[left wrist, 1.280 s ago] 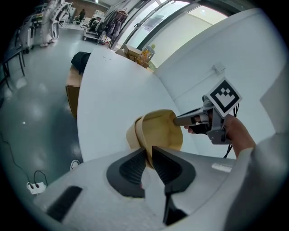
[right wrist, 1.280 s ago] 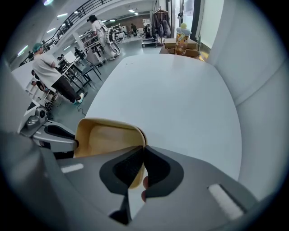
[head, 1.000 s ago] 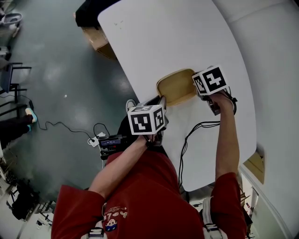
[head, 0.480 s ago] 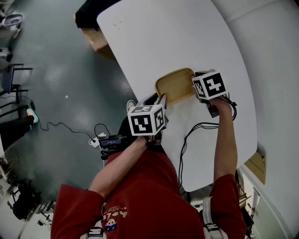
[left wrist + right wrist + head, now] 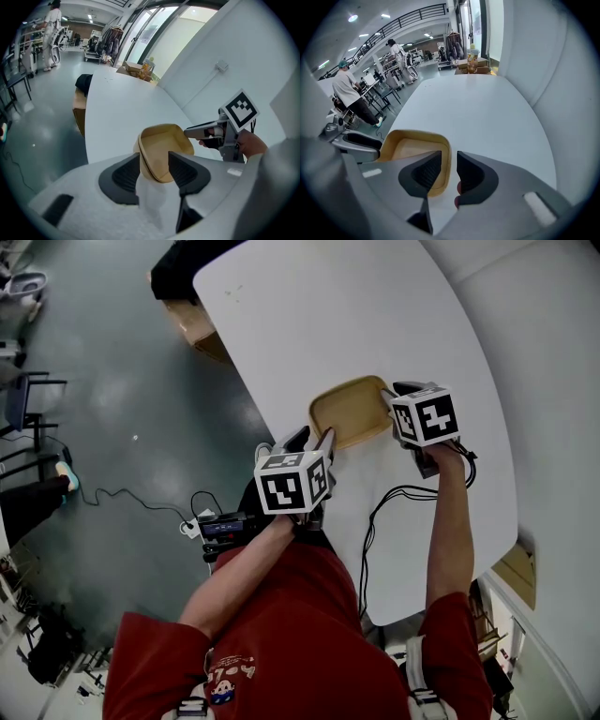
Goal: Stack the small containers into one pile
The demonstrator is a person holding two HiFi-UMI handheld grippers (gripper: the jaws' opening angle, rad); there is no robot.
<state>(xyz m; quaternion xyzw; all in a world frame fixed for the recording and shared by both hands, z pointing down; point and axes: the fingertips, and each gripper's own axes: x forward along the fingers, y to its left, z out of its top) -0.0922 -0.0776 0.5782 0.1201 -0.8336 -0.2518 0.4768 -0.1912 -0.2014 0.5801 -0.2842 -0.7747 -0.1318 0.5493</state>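
A tan, rounded-square container [image 5: 350, 409] lies on the white table [image 5: 375, 315]. In the left gripper view a second rim shows beneath the top container [image 5: 165, 140], so it sits nested in another. My left gripper [image 5: 319, 439] straddles the near-left rim; its jaws [image 5: 154, 161] are opening, with the wall between them and the pads clear of it. My right gripper [image 5: 390, 396] is at the right rim. Its jaws [image 5: 449, 157] are also opening, and the rim of the container [image 5: 410, 150] stands in the gap untouched.
A cardboard box [image 5: 192, 322] and a dark bag [image 5: 178, 263] sit by the table's far left edge. Black cables [image 5: 380, 512] run over the table near the person's right arm. People stand among chairs [image 5: 351, 96] beyond the table.
Both grippers' jaws have spread apart off the container's rim. The container has settled flatter on the table, and the right gripper has drawn back a little.
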